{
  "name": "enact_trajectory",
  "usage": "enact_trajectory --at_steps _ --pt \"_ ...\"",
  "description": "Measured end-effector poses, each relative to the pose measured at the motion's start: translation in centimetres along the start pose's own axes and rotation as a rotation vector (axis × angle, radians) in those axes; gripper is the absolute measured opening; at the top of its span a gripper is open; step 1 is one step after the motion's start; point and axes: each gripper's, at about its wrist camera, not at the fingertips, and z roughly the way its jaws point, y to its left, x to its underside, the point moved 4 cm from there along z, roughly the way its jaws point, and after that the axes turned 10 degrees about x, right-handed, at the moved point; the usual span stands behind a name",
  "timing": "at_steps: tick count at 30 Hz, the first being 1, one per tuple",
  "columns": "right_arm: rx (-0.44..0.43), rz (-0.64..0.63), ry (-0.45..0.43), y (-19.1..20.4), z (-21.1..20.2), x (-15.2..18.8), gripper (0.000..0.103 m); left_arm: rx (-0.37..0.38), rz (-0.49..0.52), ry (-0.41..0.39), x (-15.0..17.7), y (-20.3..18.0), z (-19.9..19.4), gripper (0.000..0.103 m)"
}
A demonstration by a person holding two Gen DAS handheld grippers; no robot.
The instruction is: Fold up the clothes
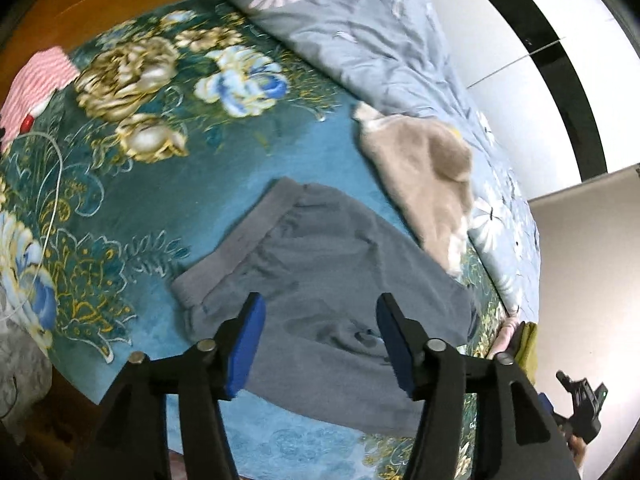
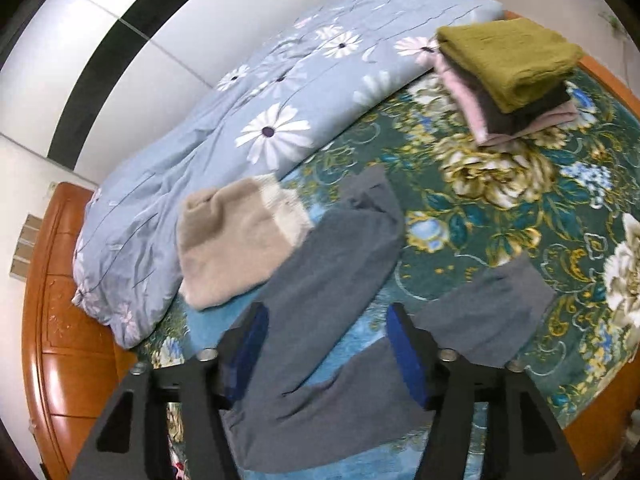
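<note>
The grey trousers [image 2: 332,264] lie flat on the floral bedspread [image 1: 132,184], legs apart; soft, light and limp, best pinched at waistband or cuffs; left gripper [image 1: 320,344] and right gripper [image 2: 324,352] hover open, empty

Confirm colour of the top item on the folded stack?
Olive green folded top item, sitting on pink and dark grey layers; clearest in the right wrist view.
</note>
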Motion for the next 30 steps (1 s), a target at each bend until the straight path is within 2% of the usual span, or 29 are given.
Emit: enact_trajectory --at_steps 3,5,8,10,12,15,19,26,30 --pt "-0.022 -0.023 0.023 0.7 1.2 -1.0 0.074 -0.004 -0.003 -0.019 0.1 -1.4 0.3 0.067" --pt "-0.042 -0.031 0.04 0.7 2.3 -2.1 0.078 -0.013 -0.013 -0.031 0.2 -2.6 0.9 0.073" --pt "-0.08 -0.047 0.065 0.2 4.1 -4.3 0.088 -0.023 -0.034 -0.05 0.8 -4.5 1.9 0.078" --pt "-0.1 -0.059 0.084 -0.4 5.3 -5.8 0.099 -0.022 -0.061 -0.052 1.5 -6.0 3.0 0.08" --pt "-0.12 -0.062 0.103 -1.2 6.6 -7.3 0.103 -0.018 -0.091 -0.049 2.3 -7.7 4.2 0.08" --pt "-0.154 -0.028 0.139 -3.2 9.3 -9.5 0.103 -0.037 -0.114 -0.07 3.2 -9.9 5.6 0.08" --pt "-0.157 -0.012 0.188 -5.8 13.8 -11.4 0.103 -0.12 -0.169 -0.129 4.0 -11.4 6.6 0.08" --pt "-0.089 0.087 0.32 -11.5 22.5 -13.1 0.103 -0.235 -0.202 -0.093 4.8 -11.8 8.9 0.08" --pt "-0.079 0.129 0.38 -12.2 26.8 -14.3 0.103 -0.276 -0.242 -0.079 5.7 -11.2 9.9 0.08"
